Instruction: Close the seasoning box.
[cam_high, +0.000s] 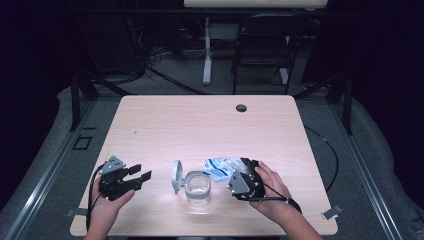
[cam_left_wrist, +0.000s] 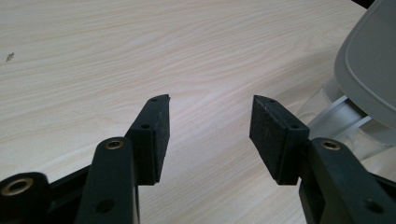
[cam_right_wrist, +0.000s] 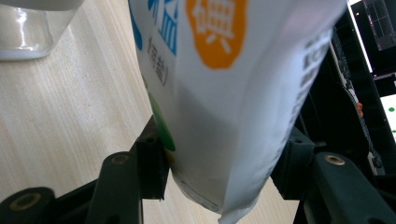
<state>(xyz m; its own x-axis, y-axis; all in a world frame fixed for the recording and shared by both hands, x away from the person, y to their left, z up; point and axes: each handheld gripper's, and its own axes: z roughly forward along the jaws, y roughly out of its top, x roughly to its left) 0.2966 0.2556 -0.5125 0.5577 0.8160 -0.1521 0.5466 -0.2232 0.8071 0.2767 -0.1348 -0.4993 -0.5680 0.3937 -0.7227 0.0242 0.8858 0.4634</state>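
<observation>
Pale wood grain covers the bench (cam_high: 165, 120), which stands in a dark room with a chair and a desk leg on the grey floor behind it.

At the left, the left tool (cam_high: 141, 174) is held low over the bench in the person's left hand (cam_high: 107, 200), its jaws spread wide with only bare wood between them; in the left gripper view (cam_left_wrist: 208, 135) the gap is clear. It points toward the clear jar (cam_high: 198, 187), which stands near the front edge, a little apart from the jaw tips. The jar's grey lid (cam_high: 176, 176) is swung up on the jar's left side, so it stands between the left tool and the jar's mouth; in the left gripper view the lid (cam_left_wrist: 373, 60) rises at the right edge. The jar is open; what it holds, if anything, I cannot tell.

Just right of the jar, the white and blue bag (cam_high: 222, 167) is pinched by the right tool (cam_high: 239, 172), held in the right hand (cam_high: 272, 192). In the right gripper view the bag (cam_right_wrist: 224, 93) sits between both pads, its sealed edge hanging toward the camera, with the jar's glass (cam_right_wrist: 28, 32) at the upper left. The bag's free end reaches toward the jar's rim.
</observation>
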